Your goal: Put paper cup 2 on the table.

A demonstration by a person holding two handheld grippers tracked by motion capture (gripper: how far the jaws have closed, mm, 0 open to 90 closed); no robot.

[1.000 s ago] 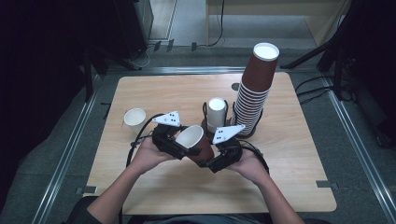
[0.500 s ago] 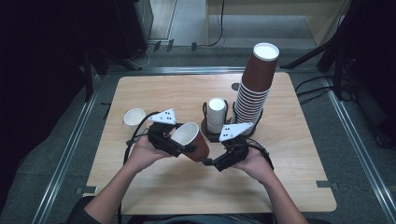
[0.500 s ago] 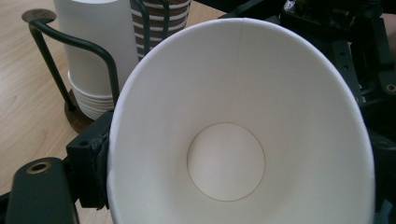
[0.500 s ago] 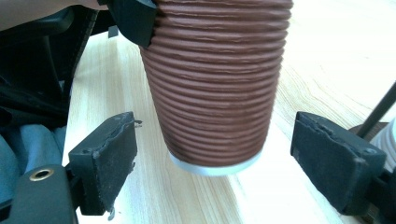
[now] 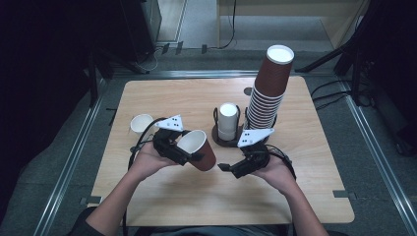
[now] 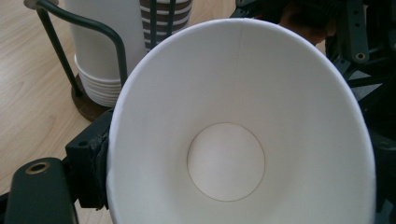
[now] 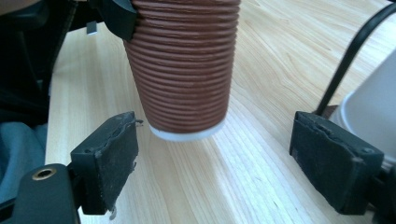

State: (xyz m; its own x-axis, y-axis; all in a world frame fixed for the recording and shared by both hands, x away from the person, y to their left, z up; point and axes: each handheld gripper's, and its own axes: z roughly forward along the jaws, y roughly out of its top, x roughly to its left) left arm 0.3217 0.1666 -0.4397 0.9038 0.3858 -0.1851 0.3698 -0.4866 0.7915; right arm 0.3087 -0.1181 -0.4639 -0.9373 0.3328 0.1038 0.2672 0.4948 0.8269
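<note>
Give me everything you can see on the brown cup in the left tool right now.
The brown cup is paper by its look, ribbed outside, plain white inside, with a white bottom rim. It is empty and tipped on its side above the table, mouth toward the left tool, which pinches its wall near the rim. Its base points at the right tool, whose open jaws stand clear of it.

Brown ribbed paper cup (image 5: pixel 199 150), white inside

Its base rim is white (ridges ring the wall); pale wood-grain counter (image 5: pixel 314 162), black-padded tools, white cup stack (image 5: pixel 227 120).
</note>
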